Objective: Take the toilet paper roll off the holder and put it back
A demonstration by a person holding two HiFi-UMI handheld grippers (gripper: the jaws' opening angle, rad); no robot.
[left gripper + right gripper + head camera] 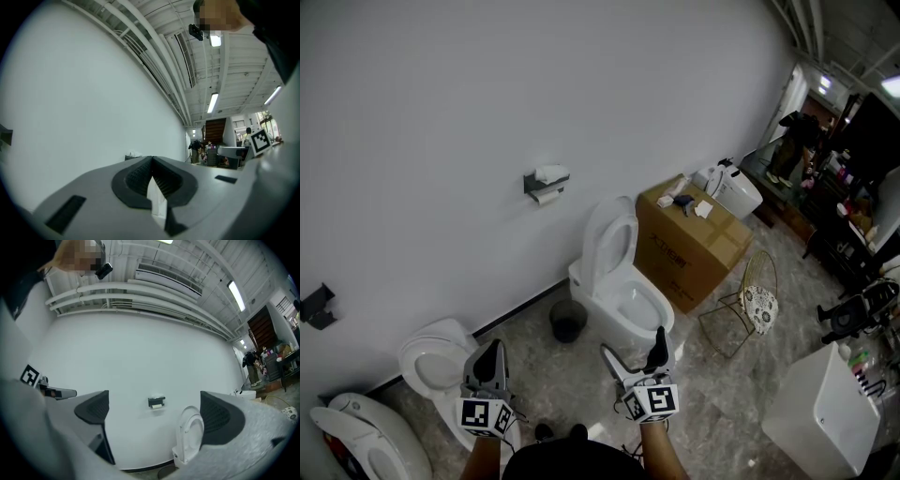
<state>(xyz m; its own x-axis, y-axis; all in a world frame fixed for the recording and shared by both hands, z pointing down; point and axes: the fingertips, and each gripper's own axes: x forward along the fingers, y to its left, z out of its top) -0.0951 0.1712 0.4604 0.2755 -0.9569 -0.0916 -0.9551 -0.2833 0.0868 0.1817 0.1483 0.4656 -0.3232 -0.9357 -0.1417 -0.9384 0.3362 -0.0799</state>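
Note:
A dark wall holder carries a white toilet paper roll beneath its shelf, with crumpled white paper on top; the right gripper view also shows this holder far off on the white wall. My right gripper is held low in front of the middle toilet, far from the holder, jaws spread wide and nothing between them. My left gripper is beside it at the left, pads pressed together, holding nothing. In the left gripper view the holder peeks just over the shut jaws.
A white toilet with its lid up stands below the holder, a small dark bin at its left. Two more toilets sit at the lower left. A cardboard box and a wire chair stand to the right.

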